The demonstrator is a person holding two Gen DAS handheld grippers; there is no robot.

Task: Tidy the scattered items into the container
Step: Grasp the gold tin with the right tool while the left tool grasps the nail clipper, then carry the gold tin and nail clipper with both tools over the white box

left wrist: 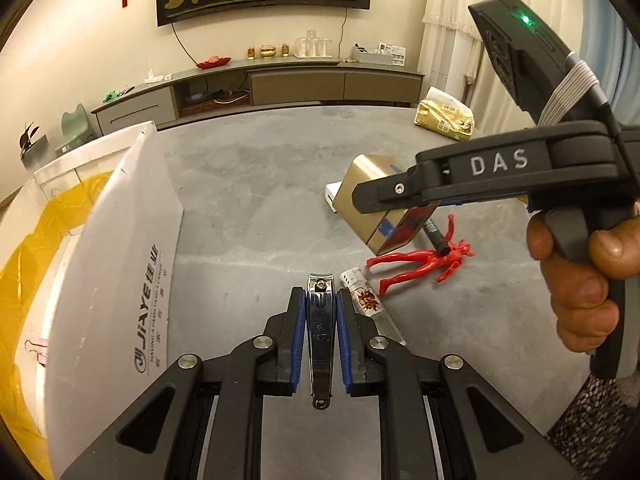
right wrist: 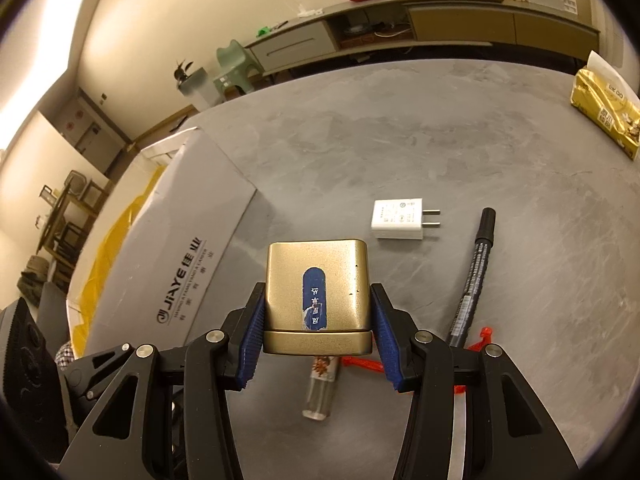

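Left gripper (left wrist: 321, 316): clenched on the clipper (left wrist: 319, 336), which is held lengthwise between the blue pads (left wrist: 298, 344), above the worktop (left wrist: 256, 200).
Right gripper (right wrist: 318, 322): clamped on the tin (right wrist: 316, 292), which is gripped by its sides and lifted clear of the worktop; a hand (left wrist: 580, 280) is seen on the handle in the left wrist view.
Tin: gold, with rounded corners and a blue label strip on its upper face.
Box (left wrist: 116, 264): white card container marked JIAYE, set at the left of the worktop, lined with yellow plastic (left wrist: 40, 240); a flap is raised on the near side.
Charger (right wrist: 398, 219): white, two prongs, laid flat on the worktop beyond the tin.
Marker (right wrist: 474, 276): black, laid to the right of the tin, one end over the figure (left wrist: 424, 264).
Figure: red plastic, limbs spread, flat on the worktop.
Vial (left wrist: 366, 302): small, clear, red-printed label, lying just right of the left gripper and below the tin.
Tissue pack (right wrist: 608, 114): gold, at the far right edge of the worktop, well apart from the rest.
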